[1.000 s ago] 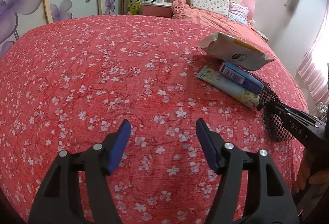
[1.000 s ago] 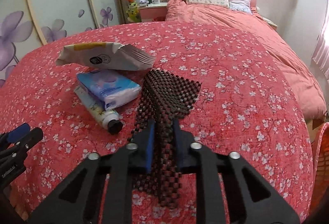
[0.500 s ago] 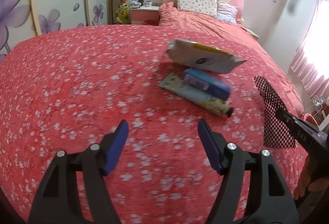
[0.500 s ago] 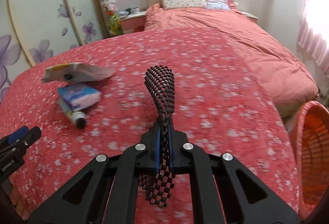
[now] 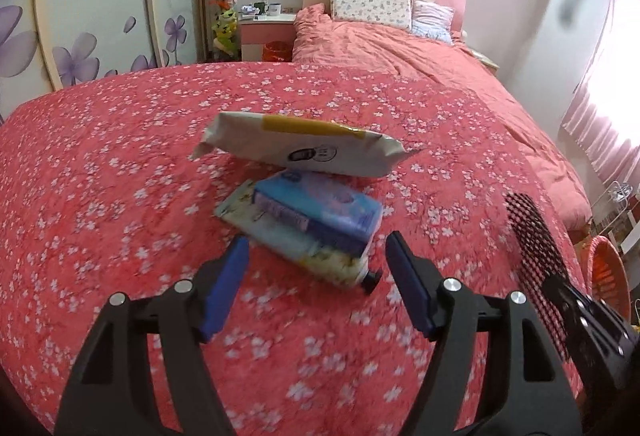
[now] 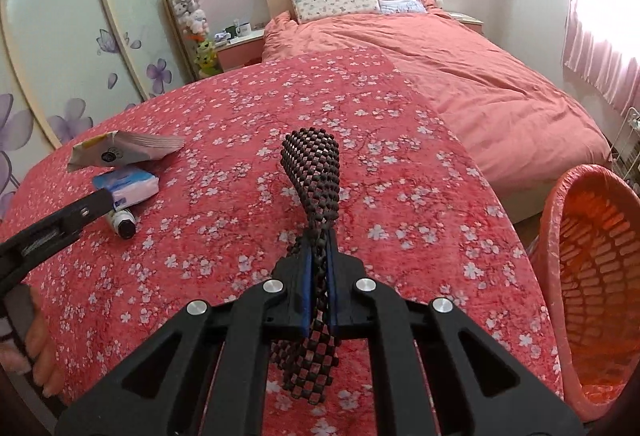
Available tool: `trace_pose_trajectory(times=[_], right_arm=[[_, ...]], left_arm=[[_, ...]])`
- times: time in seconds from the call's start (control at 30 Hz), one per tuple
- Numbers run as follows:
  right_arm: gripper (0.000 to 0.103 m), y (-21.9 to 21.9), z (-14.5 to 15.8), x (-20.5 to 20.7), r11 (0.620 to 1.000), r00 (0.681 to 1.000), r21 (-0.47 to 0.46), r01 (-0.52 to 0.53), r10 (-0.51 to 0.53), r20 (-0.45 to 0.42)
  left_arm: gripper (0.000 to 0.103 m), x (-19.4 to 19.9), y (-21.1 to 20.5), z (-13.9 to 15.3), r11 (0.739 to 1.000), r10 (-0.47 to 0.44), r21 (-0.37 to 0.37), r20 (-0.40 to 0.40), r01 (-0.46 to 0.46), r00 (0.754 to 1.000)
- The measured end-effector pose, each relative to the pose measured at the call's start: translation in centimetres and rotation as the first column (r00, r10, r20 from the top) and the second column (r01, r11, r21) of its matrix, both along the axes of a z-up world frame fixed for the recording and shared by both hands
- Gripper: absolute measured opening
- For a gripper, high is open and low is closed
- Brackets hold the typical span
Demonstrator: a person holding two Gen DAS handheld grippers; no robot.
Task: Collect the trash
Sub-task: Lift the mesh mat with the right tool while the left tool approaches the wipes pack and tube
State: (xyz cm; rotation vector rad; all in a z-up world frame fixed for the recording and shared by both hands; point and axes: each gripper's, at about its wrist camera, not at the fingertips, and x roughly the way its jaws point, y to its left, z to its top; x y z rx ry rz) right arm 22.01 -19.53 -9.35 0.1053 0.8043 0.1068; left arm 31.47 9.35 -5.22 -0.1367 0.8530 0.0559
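Note:
My right gripper is shut on a black mesh mat, held up above the red flowered bedspread; the mat also shows in the left wrist view. My left gripper is open, its jaws just short of a blue tissue pack that lies on a lotion tube. A white wipes packet leans behind them. The same pile shows in the right wrist view: packet, tissue pack, tube.
An orange plastic basket stands off the bed's right edge, also seen in the left wrist view. Pillows and a pink duvet lie at the far end. A nightstand and flowered wardrobe doors stand on the left.
My right gripper has lifted the mesh mat off the bedspread and swung right, bringing the orange basket into view. My left gripper has moved in toward the tissue pack and tube.

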Motion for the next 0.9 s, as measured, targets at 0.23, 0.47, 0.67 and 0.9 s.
trace_pose_trajectory(times=[0.23, 0.47, 0.67, 0.9], right_arm=[[0.006, -0.7, -0.3, -0.2, 1.000, 1.000, 0.010, -0.001, 0.001, 0.001], [0.006, -0.8, -0.4, -0.4, 1.000, 1.000, 0.007, -0.008, 0.008, 0.010], [0.006, -0.9, -0.5, -0.5, 1.000, 1.000, 0.010, -0.008, 0.008, 0.010], [0.006, -0.8, -0.3, -0.6, 1.000, 1.000, 0.007, -0.017, 0.017, 0.014]], left_arm=[[0.064, 1.0, 2.1, -0.5, 0.998, 0.057, -0.012, -0.020, -0.057, 0.998], [0.062, 2.2, 5.3, -0.3, 0.993, 0.121, 0.004, -0.024, -0.121, 0.992], [0.061, 3.0, 8.1, -0.1, 0.982, 0.189, 0.024, -0.023, -0.188, 0.982], [0.067, 2.0, 9.0, 0.5, 0.988, 0.148, -0.035, 0.017, -0.147, 0.989]])
